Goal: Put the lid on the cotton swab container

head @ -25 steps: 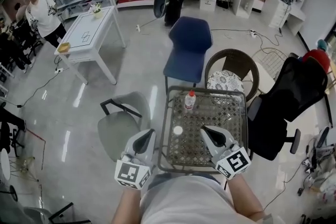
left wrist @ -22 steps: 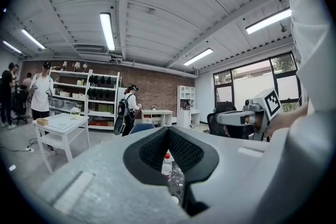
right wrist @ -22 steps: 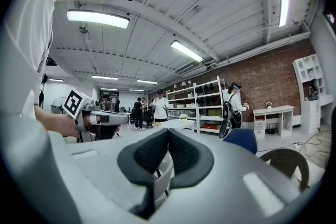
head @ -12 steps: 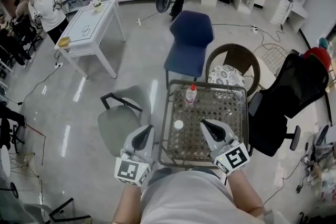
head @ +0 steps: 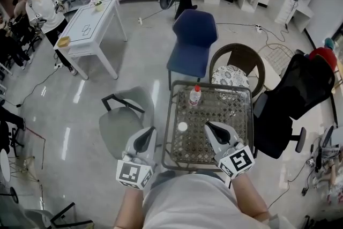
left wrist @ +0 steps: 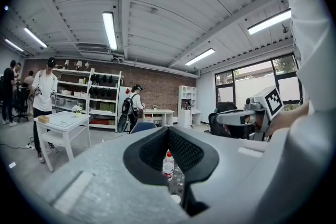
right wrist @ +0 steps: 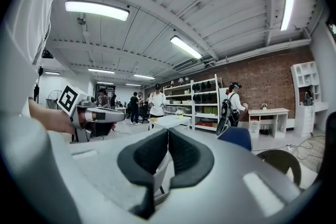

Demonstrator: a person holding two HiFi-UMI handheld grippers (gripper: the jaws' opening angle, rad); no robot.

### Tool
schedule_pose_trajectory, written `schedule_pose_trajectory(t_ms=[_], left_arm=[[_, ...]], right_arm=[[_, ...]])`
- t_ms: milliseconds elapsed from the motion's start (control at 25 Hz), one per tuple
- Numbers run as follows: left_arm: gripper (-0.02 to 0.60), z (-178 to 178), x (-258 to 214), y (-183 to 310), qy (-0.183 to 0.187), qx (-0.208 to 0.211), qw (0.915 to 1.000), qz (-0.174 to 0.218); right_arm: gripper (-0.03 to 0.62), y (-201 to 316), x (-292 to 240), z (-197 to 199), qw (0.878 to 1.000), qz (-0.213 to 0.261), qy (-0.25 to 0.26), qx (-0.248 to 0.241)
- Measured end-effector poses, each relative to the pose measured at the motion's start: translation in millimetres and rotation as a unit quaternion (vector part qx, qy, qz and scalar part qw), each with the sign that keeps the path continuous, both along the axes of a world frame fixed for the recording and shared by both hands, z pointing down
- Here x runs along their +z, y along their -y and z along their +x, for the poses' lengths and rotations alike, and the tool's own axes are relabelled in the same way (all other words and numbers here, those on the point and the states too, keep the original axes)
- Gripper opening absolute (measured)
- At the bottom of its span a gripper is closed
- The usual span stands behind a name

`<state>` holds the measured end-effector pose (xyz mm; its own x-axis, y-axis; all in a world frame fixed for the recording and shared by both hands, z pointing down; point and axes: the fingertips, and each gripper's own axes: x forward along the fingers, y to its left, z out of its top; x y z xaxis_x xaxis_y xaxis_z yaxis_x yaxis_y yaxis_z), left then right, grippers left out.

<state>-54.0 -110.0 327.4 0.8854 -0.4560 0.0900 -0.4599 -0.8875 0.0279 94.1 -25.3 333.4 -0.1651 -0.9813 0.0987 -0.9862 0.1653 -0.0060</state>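
A small white round piece [head: 182, 126], lid or container I cannot tell, lies on the left part of the glass-topped wicker table [head: 236, 131]. It shows low between the jaws in the left gripper view [left wrist: 176, 199]. A clear bottle with a red cap [head: 195, 95] stands at the table's far edge, also visible past my left jaws [left wrist: 168, 164]. My left gripper [head: 150, 132] hovers shut and empty off the table's left front corner. My right gripper [head: 209, 126] is shut and empty over the table's front half. Both point away from me, level [left wrist: 168, 131] [right wrist: 168, 132].
A grey chair [head: 124, 125] stands left of the table, a blue chair [head: 194, 45] and a brown wicker chair [head: 238, 69] behind it, a black office chair [head: 297, 99] to the right. A white table [head: 88, 29], shelves and several people are farther off.
The head view has shifted slightly, so the room sits a little lower in the picture. Both grippers stay shut and near the same spots by the table's front edge.
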Motion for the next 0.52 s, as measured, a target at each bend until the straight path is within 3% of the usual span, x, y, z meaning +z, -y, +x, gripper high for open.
schedule_pose_trajectory(t_ms=[520], left_arm=[[0.009,-3.4,5.0,4.6,0.001,0.002,1.0000,-0.008]], right_arm=[[0.005,2.3,12.0,-1.6,1.000,-0.014,-0.004,0.003]])
